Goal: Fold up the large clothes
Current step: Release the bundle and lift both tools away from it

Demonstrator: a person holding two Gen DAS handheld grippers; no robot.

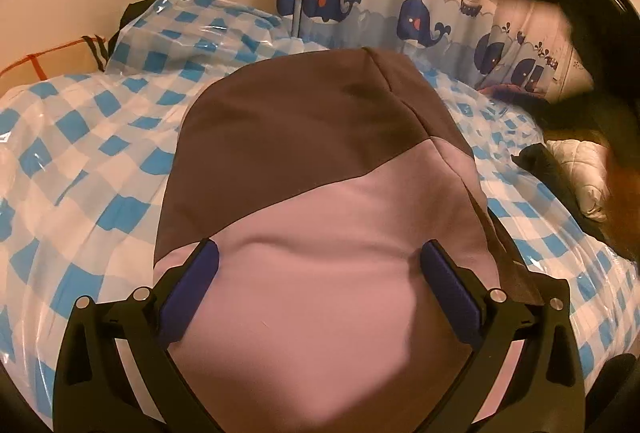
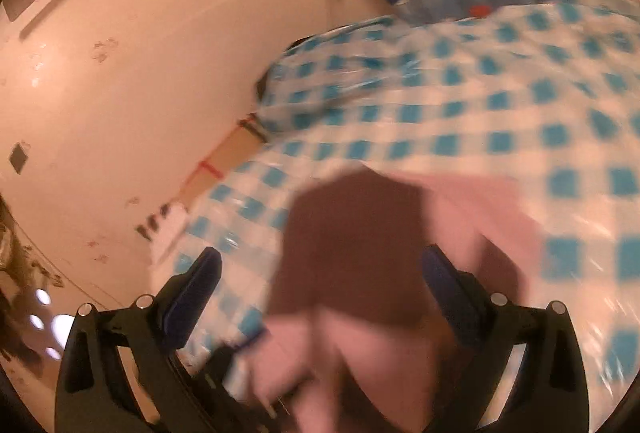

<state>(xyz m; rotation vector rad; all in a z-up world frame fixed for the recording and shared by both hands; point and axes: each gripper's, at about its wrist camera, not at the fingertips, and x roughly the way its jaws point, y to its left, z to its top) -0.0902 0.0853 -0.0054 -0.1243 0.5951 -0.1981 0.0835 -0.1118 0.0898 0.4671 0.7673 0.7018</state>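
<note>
1. A big piece of clothing (image 1: pixel 320 201) lies on a bed with a blue and white checked cover (image 1: pixel 92 161). The clothing is pink and brown, and it looks like a soft top.
2. The left gripper (image 1: pixel 319 269) sits low over the pink part. Its two blue fingers (image 1: pixel 192 285) are wide apart, with the cloth spread between them, and they are not pinching anything.
3. The right gripper (image 2: pixel 322 273) also has its fingers spread wide and holds nothing. The clothing (image 2: pixel 360 253) is under it, near the lower edge of the view.
4. The right wrist view is very blurry, so I cannot be sure how the cloth lies there. It may be bunched up near the bottom.
5. In the left wrist view the clothing looks narrow and neat, with smooth sides (so some folding seems done already).
6. There is probably at least one more fold left, and maybe some tidying up.
7. Behind the bed hangs a curtain with whales (image 1: pixel 384 1) on it.
</note>
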